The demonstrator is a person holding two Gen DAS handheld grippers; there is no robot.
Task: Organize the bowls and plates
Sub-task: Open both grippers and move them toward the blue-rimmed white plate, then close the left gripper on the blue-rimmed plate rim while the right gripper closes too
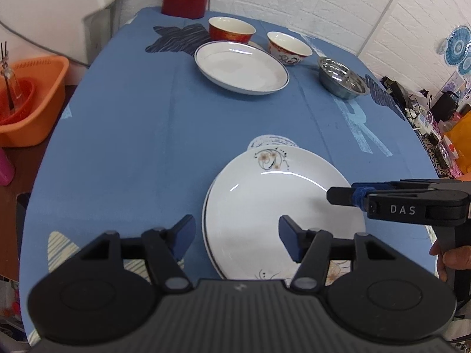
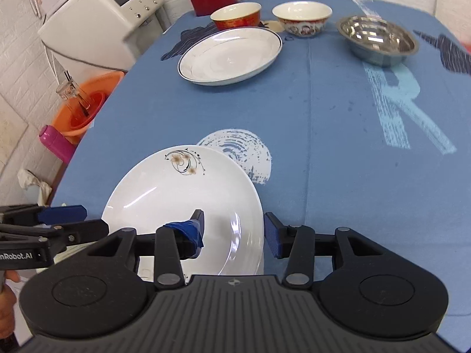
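Straddling the right rim of the floral plate (image 2: 182, 206) at lower centre of the frame, the right gripper (image 2: 235, 232) has fingers spread, not clenched; the left gripper (image 1: 237, 239), likewise released, brackets the opposite rim on the counter (image 1: 132, 147).
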